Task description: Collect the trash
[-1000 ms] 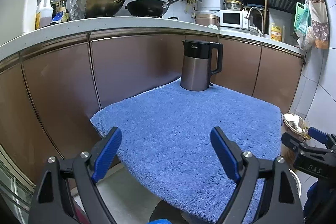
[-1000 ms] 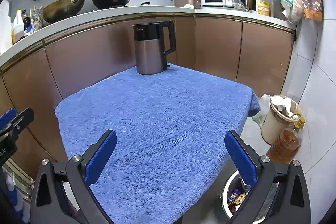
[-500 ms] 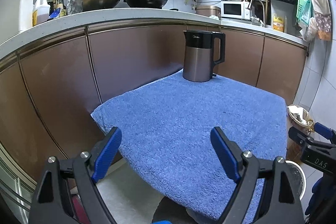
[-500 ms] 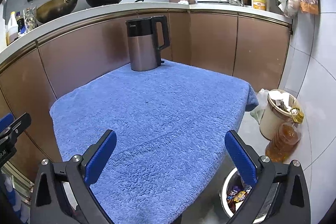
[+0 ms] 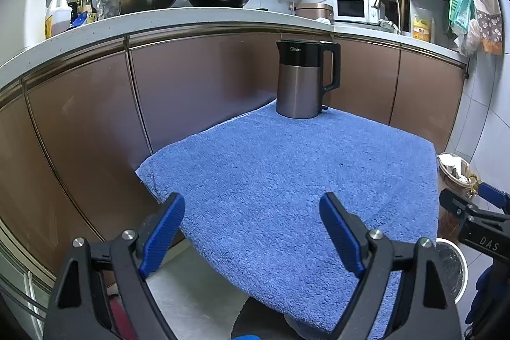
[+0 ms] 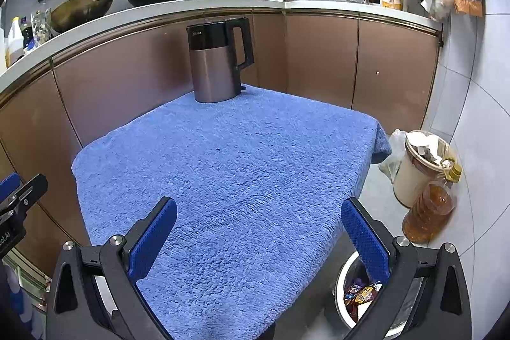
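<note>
Left gripper and right gripper, both with blue-padded jaws spread apart and empty, are held over a blue terry towel. An upright steel-and-black electric kettle, marked "Midea", is seen at its far edge. Wrapper trash lies in a round metal bin on the floor beneath the right gripper. "DAS" is read on the right gripper's body.

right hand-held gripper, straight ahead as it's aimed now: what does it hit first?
Probably the blue towel: the right hand-held gripper points slightly down across it, open and empty. If it clears the surface, next in line is the kettle at the far edge. Depth is unclear.
</note>
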